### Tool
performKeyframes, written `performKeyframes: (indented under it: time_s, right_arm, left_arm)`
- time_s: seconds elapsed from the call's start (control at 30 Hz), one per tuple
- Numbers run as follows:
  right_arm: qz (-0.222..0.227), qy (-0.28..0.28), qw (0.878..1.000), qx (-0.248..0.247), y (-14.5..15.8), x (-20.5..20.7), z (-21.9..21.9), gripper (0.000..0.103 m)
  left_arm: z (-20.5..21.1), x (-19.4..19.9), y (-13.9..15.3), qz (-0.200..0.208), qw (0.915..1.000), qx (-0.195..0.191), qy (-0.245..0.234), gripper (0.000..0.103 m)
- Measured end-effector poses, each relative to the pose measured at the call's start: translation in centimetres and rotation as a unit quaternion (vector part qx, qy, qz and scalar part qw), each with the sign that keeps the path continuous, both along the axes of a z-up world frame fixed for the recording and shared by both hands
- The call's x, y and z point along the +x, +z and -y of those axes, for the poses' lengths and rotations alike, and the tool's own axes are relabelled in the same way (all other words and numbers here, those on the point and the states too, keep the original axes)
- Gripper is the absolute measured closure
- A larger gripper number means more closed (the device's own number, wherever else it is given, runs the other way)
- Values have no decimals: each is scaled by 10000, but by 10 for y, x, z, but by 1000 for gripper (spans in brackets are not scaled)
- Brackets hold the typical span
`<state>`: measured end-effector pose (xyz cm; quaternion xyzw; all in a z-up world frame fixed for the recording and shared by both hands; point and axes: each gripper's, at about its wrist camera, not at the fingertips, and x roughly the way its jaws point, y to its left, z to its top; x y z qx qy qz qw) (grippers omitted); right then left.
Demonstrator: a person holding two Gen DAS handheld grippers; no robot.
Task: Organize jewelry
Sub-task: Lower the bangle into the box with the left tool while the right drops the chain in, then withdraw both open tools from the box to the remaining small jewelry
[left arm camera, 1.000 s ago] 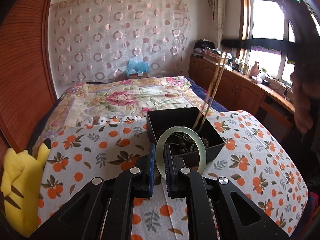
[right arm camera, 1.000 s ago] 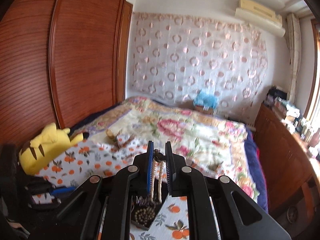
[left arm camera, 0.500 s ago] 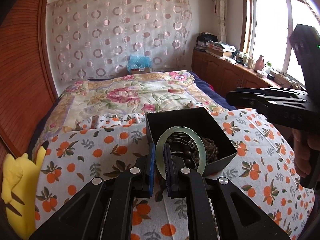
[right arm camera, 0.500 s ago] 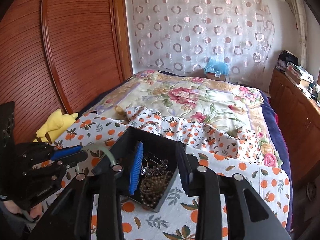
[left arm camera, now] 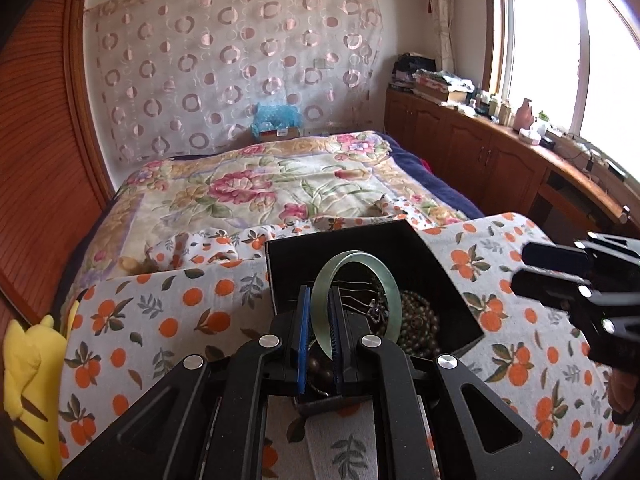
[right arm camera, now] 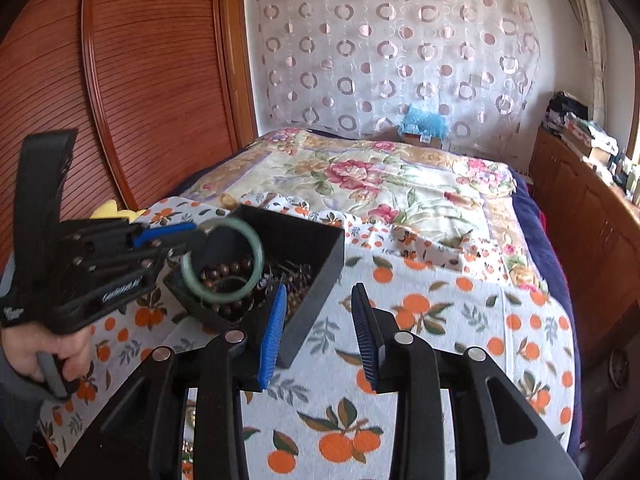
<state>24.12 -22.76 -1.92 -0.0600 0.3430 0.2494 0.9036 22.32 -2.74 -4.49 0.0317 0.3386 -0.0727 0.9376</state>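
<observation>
A pale green jade bangle (left arm camera: 394,296) stands upright between the blue pads of my left gripper (left arm camera: 319,292), which is shut on its near edge. It hangs just over the open black box (left arm camera: 340,238), which holds brown bead strands (left arm camera: 420,320) and thin chains. From the right wrist view the bangle (right arm camera: 258,256) and the left gripper (right arm camera: 192,240) are over the box's left half. My right gripper (right arm camera: 319,292) stands open with nothing between its pads, low by the box's right wall (right arm camera: 320,280). It enters the left wrist view as the right gripper (left arm camera: 524,269) at the right edge.
The box sits on a white cloth printed with oranges (right arm camera: 440,320). Behind it lies a bed with a floral quilt (left arm camera: 260,188). A yellow plush toy (left arm camera: 28,364) sits at the left edge, wooden cabinets (left arm camera: 480,152) run along the right, and a wooden wardrobe (right arm camera: 140,80) is on the left.
My right gripper let go of the bead strand it held above the box, opened, and sank beside the box. My left gripper carried the bangle closer over the box.
</observation>
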Motion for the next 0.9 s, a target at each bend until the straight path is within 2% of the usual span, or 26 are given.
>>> performKeyframes:
  time_s: [0.17, 0.33, 0.67, 0.87, 0.9]
  right_arm:
    - [-85, -9, 10000, -11, -14, -6, 7, 67]
    - [-96, -14, 10000, 11, -20, -17, 10, 67]
    - [-131, 167, 9998, -56, -35, -50, 2, 67]
    - [-239, 304, 9991, -170, -45, -63, -6, 67]
    - [-266, 332, 9989, -174, -46, -65, -7, 67]
  left_arm:
    - [1, 5, -4, -147, 9998, -123, -9, 94]
    - [3, -4, -2, -112, 9999, -30, -51, 94]
    - [-1, -44, 0, -15, 9997, 23, -229, 94]
    - [-8, -71, 0, -8, 9995, -121, -281, 93]
    - [-11, -79, 0, -3, 9995, -165, -275, 90]
